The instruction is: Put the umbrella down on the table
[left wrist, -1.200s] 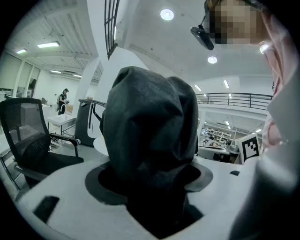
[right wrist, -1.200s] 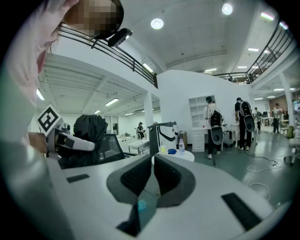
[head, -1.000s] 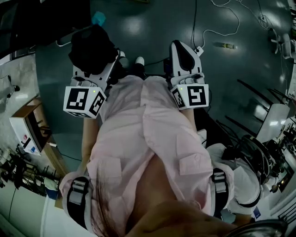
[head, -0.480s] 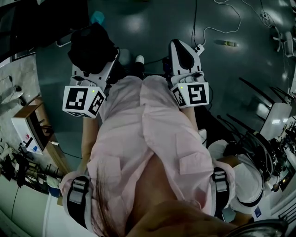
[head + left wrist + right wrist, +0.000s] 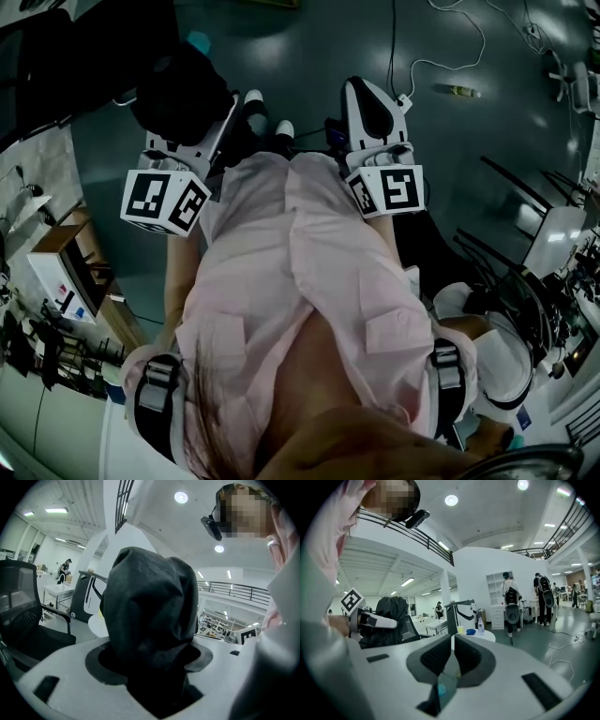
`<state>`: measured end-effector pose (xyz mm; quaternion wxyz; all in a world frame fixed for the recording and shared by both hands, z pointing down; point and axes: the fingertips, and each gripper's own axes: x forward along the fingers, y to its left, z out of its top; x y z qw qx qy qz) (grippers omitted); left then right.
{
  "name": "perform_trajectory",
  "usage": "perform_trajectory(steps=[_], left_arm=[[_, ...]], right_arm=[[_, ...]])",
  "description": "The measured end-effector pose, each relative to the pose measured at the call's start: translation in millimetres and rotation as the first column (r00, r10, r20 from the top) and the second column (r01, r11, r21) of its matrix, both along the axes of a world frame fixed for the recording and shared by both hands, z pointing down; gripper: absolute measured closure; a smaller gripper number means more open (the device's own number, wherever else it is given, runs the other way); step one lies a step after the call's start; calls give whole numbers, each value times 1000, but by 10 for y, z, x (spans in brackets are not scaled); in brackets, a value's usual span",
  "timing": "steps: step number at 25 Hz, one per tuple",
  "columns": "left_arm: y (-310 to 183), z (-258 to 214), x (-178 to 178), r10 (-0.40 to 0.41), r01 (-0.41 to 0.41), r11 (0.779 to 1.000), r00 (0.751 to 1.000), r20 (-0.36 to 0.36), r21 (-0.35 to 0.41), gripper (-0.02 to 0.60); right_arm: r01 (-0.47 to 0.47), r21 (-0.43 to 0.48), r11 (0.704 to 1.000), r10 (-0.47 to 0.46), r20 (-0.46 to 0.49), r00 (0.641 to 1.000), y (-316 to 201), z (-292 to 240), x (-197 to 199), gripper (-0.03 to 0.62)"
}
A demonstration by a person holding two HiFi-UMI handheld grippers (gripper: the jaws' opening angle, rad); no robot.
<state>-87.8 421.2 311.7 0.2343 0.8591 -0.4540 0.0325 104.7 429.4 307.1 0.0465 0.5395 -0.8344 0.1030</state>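
The left tongs (image 5: 201,114) grip the black folded umbrella (image 5: 178,82) — jaws spread wide on its bunched fabric. Its long axis stands roughly upright across the tongs, above the dark floor (image 5: 300,42). The right tongs (image 5: 453,643) are pressed together, empty. Ahead lies open floor and a round white desk (image 5: 486,635) — an office chair (image 5: 26,616) crowds the left.

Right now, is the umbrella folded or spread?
Folded. The umbrella is a bunched black bundle clamped in the jaws of the left gripper; no spread canopy shows in the head view either.
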Motion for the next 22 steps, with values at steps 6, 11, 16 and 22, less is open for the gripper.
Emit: perform_trajectory(steps=[6,11,16,22], left_arm=[[-479,-12,-165,35,-35,999,999,17,10,256],[-701,28,-323,58,-59,998,998,36,22,256],[-846,54,-402,68,-68,998,997,45,13,256],[-886,117,-440,45,-45,999,998,39,-6,256]], right_arm=[[-39,13,999,39,-14,999,-418,-81,-169,554],[-79,-5,997,79,-9,997,-613,2,-297,554],[-86,-6,996,86,-11,996,-827,-12,-387,554],[-75,-26,997,75,-11,997,-926,58,-421,554]])
